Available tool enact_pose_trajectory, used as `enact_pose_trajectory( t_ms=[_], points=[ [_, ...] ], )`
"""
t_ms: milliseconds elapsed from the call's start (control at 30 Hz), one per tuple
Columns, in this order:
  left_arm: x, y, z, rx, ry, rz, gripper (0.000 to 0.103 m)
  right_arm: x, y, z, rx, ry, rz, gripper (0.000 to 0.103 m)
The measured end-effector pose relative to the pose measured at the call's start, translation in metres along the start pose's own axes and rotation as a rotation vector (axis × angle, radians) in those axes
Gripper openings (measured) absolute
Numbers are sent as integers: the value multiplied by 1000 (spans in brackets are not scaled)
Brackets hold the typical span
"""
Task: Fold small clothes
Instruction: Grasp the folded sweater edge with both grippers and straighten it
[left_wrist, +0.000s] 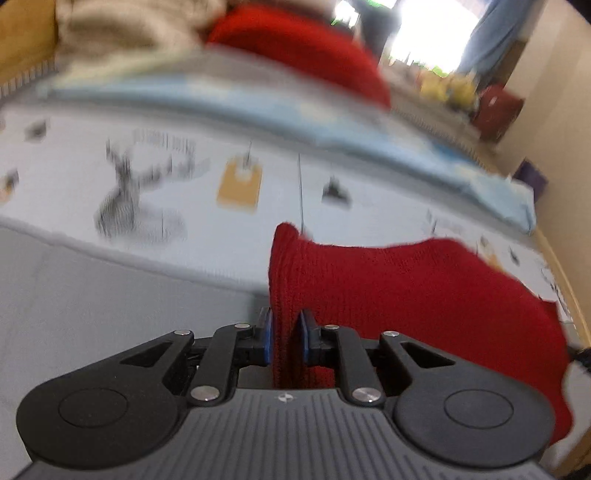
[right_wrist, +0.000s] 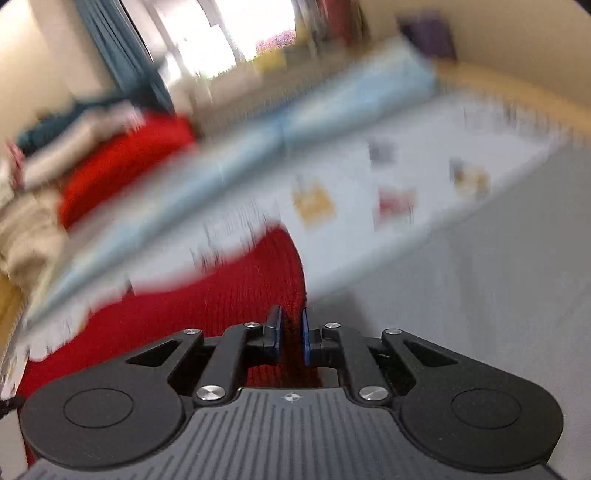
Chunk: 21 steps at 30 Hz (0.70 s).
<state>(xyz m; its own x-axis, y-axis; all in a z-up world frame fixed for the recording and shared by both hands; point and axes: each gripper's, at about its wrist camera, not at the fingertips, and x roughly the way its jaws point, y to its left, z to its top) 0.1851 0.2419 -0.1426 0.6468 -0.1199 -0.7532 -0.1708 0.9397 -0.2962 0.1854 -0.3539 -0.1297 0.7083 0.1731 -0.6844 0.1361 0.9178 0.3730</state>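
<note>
I have the left gripper (left_wrist: 287, 334) and right gripper (right_wrist: 291, 334) each pinching a corner of the red knit (left_wrist: 406, 295), stretched between them just above the near sheet (left_wrist: 92, 295), ready to fold.

Bright daylight pours in from a window (left_wrist: 428, 33) at the far end of the room, and it glares so white that nothing shows through the glass. Both pictures are smeared with blur, most of all the bed (right_wrist: 406, 177) with its printed sheet and the things piled at its far edge, while each black gripper close to the camera looks sharp. The round lens bends everything near the edges, and the corners go dark.
</note>
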Motion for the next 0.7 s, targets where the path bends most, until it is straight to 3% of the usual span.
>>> enact_pose_trajectory(
  t_ms=[100,167,233,333,433,600,700],
  points=[
    [1,7,-2,-26,45,-23,32,21,-16,-10,43,165,-90,17],
    [-3,13,-5,-42,77,-50,43,20,-23,-13,55,199,-107,21],
    [-2,20,-13,-70,162,-95,47,16,-30,-18,69,241,-86,30],
    [2,23,-26,-30,286,-100,47,9,-37,-30,68,306,-56,34],
    [-2,18,-44,63,342,-95,47,-1,-36,-41,37,336,-37,34],
    [-10,11,-64,144,385,-113,47,-20,-39,-54,7,384,37,34],
    [-17,8,-74,182,389,-118,43,-25,-33,-63,-58,418,39,34]
  ],
)
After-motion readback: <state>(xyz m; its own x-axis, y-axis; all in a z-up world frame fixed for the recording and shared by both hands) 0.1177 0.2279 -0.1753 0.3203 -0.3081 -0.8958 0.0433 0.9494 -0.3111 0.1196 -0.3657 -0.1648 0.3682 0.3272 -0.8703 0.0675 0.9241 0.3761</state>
